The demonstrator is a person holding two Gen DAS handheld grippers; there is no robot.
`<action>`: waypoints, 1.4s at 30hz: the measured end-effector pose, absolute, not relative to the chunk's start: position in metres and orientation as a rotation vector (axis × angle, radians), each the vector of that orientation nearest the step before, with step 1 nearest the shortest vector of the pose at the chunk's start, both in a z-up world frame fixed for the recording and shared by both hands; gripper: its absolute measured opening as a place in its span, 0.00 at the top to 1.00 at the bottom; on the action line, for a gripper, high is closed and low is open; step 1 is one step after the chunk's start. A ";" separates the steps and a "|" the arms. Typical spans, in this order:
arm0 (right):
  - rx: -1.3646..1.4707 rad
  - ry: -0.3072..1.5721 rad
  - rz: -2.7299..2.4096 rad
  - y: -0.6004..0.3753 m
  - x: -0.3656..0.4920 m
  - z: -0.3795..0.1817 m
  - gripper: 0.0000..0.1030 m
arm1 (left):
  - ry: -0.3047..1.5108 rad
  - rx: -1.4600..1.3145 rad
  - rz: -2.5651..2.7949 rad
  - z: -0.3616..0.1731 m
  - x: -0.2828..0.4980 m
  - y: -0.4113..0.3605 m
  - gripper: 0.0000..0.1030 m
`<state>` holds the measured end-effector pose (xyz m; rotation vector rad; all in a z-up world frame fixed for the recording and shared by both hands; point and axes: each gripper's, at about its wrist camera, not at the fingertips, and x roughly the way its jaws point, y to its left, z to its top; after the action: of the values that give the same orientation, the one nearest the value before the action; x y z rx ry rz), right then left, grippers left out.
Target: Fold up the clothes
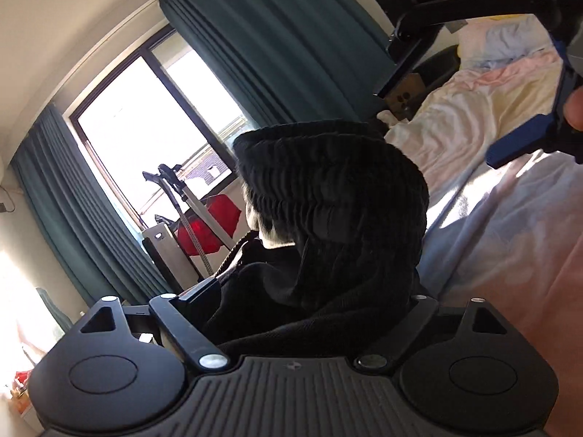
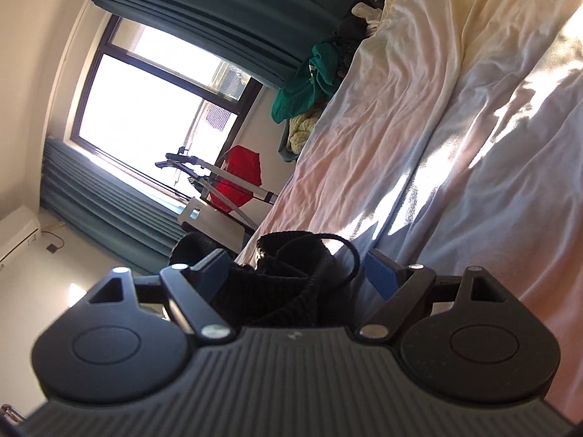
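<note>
left gripper (image 1: 309, 291): jaws clamped on black knit garment (image 1: 335, 189), held bunched above bed (image 1: 510, 240) | right gripper (image 2: 297, 273): jaws clamped on same garment | fold judged unfinished, no flat fold visible | clothes pile (image 2: 313, 83) at bed's far edge

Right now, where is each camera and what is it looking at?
Left wrist: rides the left tongs, facing the window; black knit garment bunched between them; the right tongs and a fingertip show.
Right wrist: rides the right tongs, looking along the bed; same garment.
Shared: garment, window, teal curtains.
</note>
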<state>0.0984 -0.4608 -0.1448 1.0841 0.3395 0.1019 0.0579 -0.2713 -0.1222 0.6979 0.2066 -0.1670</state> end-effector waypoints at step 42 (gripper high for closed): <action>0.933 0.502 0.142 -0.389 0.104 -0.163 0.58 | 0.576 -0.232 0.059 -0.052 0.119 0.053 0.19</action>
<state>0.1040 -0.3888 -0.1627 0.9331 0.5018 0.1421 0.1189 0.0526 -0.0517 -0.2315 0.5763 0.0594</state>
